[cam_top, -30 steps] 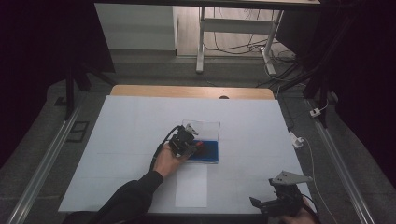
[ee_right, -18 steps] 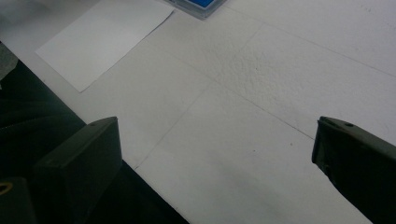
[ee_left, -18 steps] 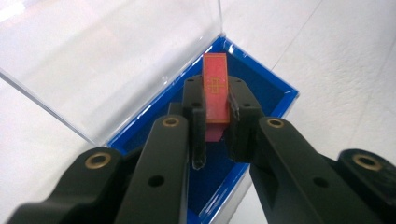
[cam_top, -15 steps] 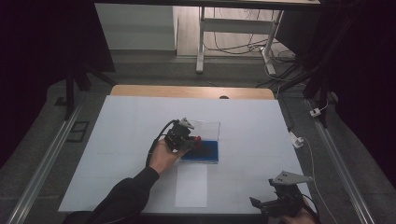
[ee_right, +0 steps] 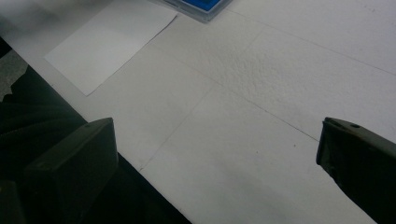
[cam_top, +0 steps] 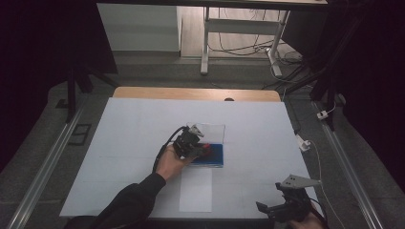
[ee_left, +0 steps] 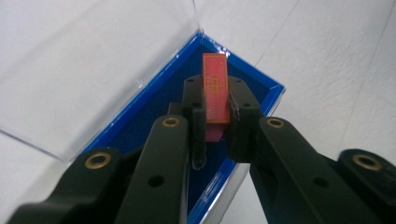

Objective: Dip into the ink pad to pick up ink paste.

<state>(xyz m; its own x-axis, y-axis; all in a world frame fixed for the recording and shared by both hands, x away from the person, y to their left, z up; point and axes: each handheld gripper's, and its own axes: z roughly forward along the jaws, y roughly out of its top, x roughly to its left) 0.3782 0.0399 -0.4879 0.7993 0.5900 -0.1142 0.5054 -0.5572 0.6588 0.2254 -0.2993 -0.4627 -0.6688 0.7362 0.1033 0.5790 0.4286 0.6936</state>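
- The left gripper (ee_left: 215, 116) is clamped on a small red card (ee_left: 215, 95) with a gold pattern; in the left gripper view the card stands upright between the two black jaws at the centre of the frame, its top edge rising above the jaw tips.
- Under the card lies a blue tray (ee_left: 184, 88) with a raised blue rim, running from the upper centre to the lower centre of that view. I cannot tell whether the card's lower end touches the tray floor.
- A clear plastic lid (ee_left: 93, 65) stands open on the tray's left side, filling the upper left of the left gripper view.
- In the high view the left gripper (cam_top: 196, 145) sits at the middle of the frame over the left end of the blue tray (cam_top: 215, 155), held by the left hand (cam_top: 169, 162), whose dark sleeve comes in from the bottom left.
- The clear lid (cam_top: 212, 131) shows just above the tray in the high view.
- A white sheet of paper (cam_top: 197, 188) lies on the white desk (cam_top: 129, 124) just below the tray, toward the bottom centre of the high view.
- The right gripper (cam_top: 282, 210) is at the lower right of the high view, well apart from the tray; in the right gripper view its jaws stand wide apart at the lower left and lower right corners, with bare desk (ee_right: 261, 93) between them.
- The paper (ee_right: 109, 44) appears at the upper left of the right gripper view, and a corner of the tray (ee_right: 201, 7) at the top edge.
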